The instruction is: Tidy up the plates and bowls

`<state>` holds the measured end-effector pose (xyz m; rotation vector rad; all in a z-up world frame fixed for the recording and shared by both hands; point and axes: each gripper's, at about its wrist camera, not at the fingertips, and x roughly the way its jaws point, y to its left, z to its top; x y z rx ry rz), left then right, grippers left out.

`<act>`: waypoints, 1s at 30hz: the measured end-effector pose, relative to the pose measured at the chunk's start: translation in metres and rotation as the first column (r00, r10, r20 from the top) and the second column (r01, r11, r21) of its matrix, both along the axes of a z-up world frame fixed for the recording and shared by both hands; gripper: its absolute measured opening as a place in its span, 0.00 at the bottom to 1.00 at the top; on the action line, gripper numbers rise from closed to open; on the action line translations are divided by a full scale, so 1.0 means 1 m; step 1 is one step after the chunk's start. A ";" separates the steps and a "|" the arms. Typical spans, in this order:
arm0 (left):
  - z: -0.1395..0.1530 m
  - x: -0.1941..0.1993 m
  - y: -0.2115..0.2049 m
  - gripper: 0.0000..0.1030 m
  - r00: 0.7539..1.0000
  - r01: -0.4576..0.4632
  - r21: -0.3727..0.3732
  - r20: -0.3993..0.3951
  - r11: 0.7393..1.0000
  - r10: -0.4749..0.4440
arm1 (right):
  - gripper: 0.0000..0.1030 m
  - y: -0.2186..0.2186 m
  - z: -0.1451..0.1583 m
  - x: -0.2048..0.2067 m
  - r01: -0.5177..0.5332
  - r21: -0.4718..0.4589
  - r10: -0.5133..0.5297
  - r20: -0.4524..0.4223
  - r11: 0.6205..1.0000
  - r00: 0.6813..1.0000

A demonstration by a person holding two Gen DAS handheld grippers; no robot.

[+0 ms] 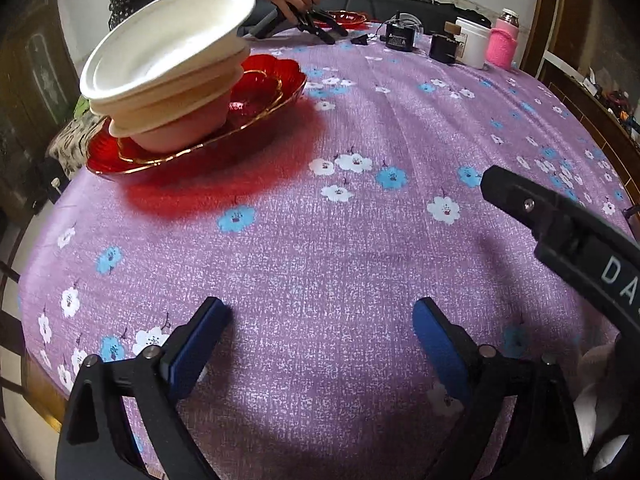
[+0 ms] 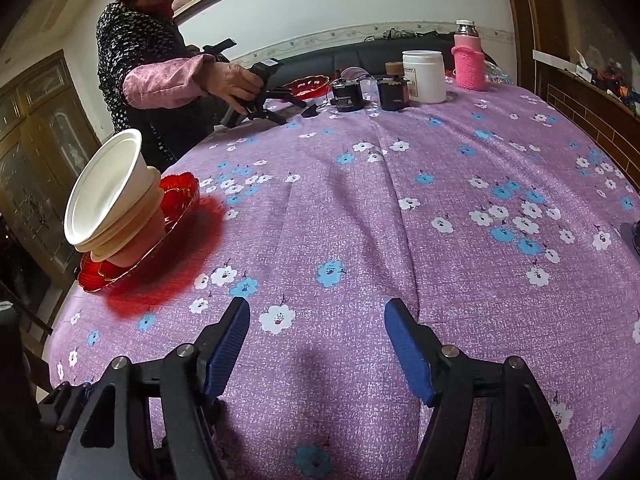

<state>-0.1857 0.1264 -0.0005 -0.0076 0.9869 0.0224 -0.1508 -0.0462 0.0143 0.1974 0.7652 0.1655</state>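
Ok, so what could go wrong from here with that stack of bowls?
1. The bowls sit off-centre on the red plates, close to the table edge; a clumsy nudge might tip them off.
2. Another red plate lies beside someone's hand; reaching there risks a collision.

far red plate (image 1: 347, 18) half hidden, jar labels unreadable

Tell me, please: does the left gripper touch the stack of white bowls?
Apart. In the left wrist view the left gripper stands open over bare tablecloth, and the stack of white bowls sits far off on the red plates.
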 end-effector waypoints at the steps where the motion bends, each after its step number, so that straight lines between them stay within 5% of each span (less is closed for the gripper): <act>1: -0.001 0.000 0.000 0.95 1.000 0.001 -0.001 0.001 1.000 -0.001 | 0.72 0.000 0.000 0.001 -0.001 0.001 0.001 -0.001 1.000 1.000; 18: -0.003 0.009 0.000 1.00 1.000 0.026 0.006 0.008 1.000 -0.026 | 0.72 0.007 0.001 -0.001 -0.019 -0.029 0.019 0.006 0.999 1.000; 23: 0.003 0.007 0.016 1.00 0.999 -0.034 -0.012 0.009 0.999 0.035 | 0.72 0.008 0.007 -0.001 -0.016 -0.056 0.018 0.024 0.998 1.000; 30: 0.036 0.005 0.049 1.00 0.986 -0.122 -0.014 0.116 0.992 0.123 | 0.72 0.025 0.016 0.006 -0.054 -0.099 0.058 0.037 0.994 0.998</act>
